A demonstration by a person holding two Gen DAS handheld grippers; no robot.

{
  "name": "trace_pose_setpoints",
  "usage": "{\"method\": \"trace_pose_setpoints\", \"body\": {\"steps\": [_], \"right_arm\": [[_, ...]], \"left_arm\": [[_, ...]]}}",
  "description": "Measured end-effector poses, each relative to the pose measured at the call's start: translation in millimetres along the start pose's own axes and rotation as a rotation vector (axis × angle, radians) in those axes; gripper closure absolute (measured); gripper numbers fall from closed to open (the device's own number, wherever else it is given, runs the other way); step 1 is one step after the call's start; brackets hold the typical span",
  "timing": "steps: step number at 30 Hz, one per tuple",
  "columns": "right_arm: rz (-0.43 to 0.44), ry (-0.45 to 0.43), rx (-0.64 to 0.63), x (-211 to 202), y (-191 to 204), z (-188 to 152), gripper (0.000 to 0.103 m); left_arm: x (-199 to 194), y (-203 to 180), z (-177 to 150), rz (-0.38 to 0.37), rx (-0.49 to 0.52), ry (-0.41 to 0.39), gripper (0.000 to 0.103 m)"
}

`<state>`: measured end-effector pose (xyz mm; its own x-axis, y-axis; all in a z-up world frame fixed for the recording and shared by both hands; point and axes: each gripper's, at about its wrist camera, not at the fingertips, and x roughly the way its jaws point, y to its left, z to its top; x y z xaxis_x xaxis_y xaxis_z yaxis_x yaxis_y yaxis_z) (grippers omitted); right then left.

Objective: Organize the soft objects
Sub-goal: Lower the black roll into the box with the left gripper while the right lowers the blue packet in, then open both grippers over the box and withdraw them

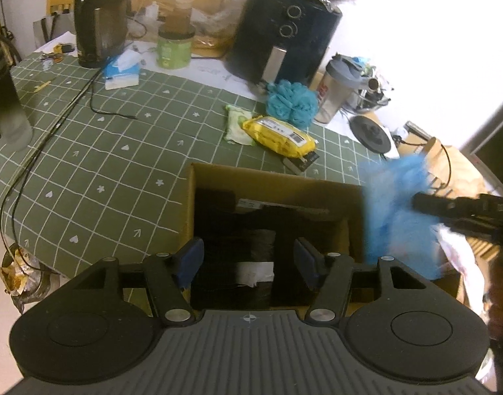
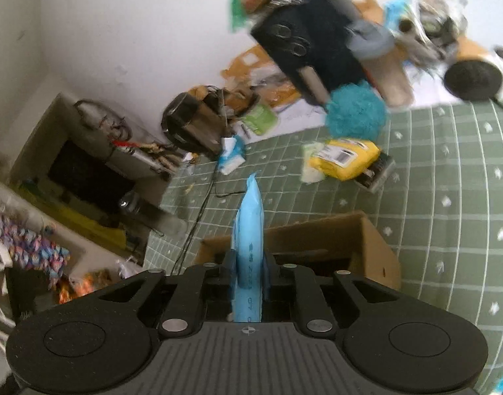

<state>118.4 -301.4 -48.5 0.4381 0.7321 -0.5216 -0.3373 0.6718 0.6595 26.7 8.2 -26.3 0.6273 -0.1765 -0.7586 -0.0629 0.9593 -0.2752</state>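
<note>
An open cardboard box (image 1: 355,210) sits at the near edge of the green checked tablecloth (image 1: 103,164); it also shows in the right wrist view (image 2: 373,247). My left gripper (image 1: 249,258) is open and empty over the box's near side. My right gripper (image 2: 249,263) is shut on a light blue soft packet (image 2: 249,230), held edge-on above the box; it appears blurred in the left wrist view (image 1: 396,207) at the box's right side. A yellow soft pack (image 1: 279,136), a pale green pouch (image 1: 236,125) and a teal bath pouf (image 1: 292,98) lie behind the box.
A black air fryer (image 1: 284,33), kettle (image 1: 100,19), green jar (image 1: 174,46), shaker bottle (image 1: 338,93) and tissue pack (image 1: 121,72) stand at the back. A dark tumbler (image 1: 6,98) stands left. Black cables (image 1: 54,131) cross the cloth.
</note>
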Motion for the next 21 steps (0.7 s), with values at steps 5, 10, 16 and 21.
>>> {"method": "trace_pose_setpoints", "body": {"steps": [5,10,16,21], "right_arm": [[-0.154,0.021,-0.064,9,-3,-4,0.016],[-0.178,0.025,-0.105,7,-3,-7,0.007],[-0.228,0.022,-0.175,7,7,-6,0.0],[-0.27,0.023,-0.226,9,13,-6,0.0]], "left_arm": [[-6,1,-3,0.015,-0.014,-0.024,0.043],[-5,3,-1,0.028,-0.024,-0.031,0.043],[-5,0,3,0.031,-0.005,-0.043,0.043],[0,-1,9,0.023,0.002,-0.043,0.043]]}}
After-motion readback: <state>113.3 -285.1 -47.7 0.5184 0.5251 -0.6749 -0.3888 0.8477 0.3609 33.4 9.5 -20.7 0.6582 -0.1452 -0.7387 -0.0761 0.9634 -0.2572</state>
